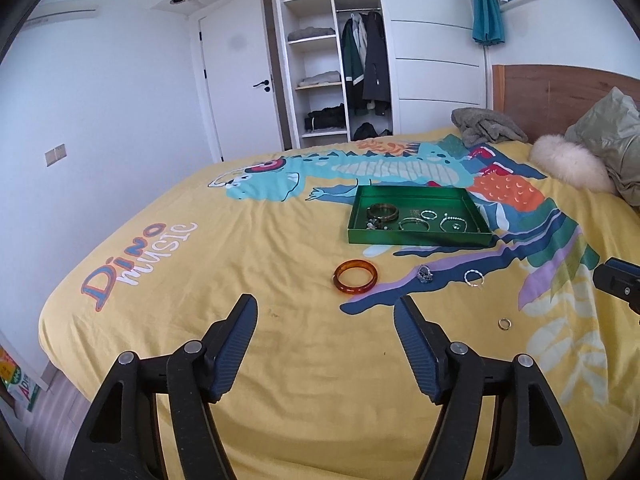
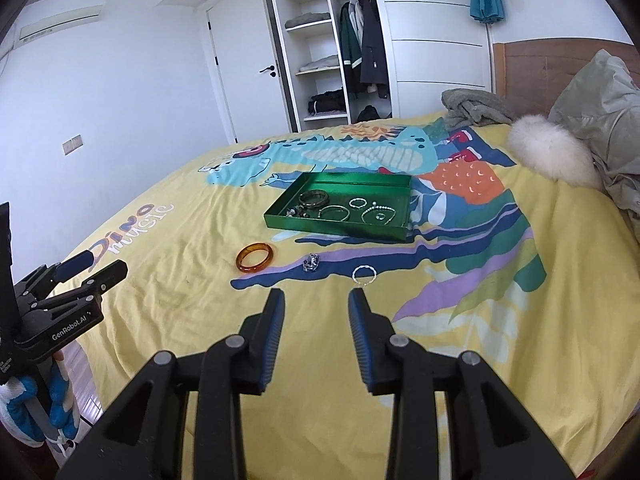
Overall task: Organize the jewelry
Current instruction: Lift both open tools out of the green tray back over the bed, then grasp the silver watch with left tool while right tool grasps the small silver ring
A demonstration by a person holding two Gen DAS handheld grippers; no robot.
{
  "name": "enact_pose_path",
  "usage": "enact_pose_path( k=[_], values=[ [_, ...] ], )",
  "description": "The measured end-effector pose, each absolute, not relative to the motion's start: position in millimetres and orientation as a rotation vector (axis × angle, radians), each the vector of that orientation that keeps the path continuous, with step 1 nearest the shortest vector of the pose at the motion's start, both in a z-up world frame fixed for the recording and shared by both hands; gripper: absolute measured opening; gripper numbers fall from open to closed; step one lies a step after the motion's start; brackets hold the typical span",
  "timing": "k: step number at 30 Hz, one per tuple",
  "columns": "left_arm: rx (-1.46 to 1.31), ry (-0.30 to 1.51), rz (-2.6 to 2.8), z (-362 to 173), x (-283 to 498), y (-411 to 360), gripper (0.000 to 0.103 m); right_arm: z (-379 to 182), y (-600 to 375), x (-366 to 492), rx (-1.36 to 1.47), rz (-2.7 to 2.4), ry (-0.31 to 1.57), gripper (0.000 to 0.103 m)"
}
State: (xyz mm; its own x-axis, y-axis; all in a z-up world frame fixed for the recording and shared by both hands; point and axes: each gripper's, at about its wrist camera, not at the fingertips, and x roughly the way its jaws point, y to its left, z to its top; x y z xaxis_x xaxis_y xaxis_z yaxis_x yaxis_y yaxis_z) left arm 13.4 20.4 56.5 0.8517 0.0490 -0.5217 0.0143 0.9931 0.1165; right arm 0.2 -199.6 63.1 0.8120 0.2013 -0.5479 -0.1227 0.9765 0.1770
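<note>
Left hand-held gripper [image 2: 102,276] labelled GenRobot.AI, open

On the bed [image 1: 240,264], a bangle [image 1: 355,276], brooch [image 1: 425,274] and ring [image 1: 474,278] lie before the tray [image 1: 416,237].

Ahead of the left gripper [image 1: 325,305], whose fingers stood wide apart holding nothing, bare yellow bedspread [image 1: 248,264] lay open up to the amber bangle [image 1: 355,276], just beyond the fingertips. Past the right finger sat a dark ring cluster [image 1: 425,274], a twisted silver ring [image 1: 474,278] and, nearer, a small ring [image 1: 504,323]. The green tray [image 1: 416,237] blocked the way farther on, its low walls raised. The right gripper [image 2: 317,298], fingers parted, had clear cloth between them; the silver ring lay just beyond its right fingertip.
</note>
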Motion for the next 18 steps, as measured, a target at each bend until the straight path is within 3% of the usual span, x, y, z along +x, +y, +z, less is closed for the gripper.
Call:
enact_pose_path(
  k=[18],
  values=[
    [0.092,0.526,0.032,51.8,-6.6,37.6,0.075,46.3,-192.6,-17.7,0.141,0.116,0.604,0.032]
  ],
)
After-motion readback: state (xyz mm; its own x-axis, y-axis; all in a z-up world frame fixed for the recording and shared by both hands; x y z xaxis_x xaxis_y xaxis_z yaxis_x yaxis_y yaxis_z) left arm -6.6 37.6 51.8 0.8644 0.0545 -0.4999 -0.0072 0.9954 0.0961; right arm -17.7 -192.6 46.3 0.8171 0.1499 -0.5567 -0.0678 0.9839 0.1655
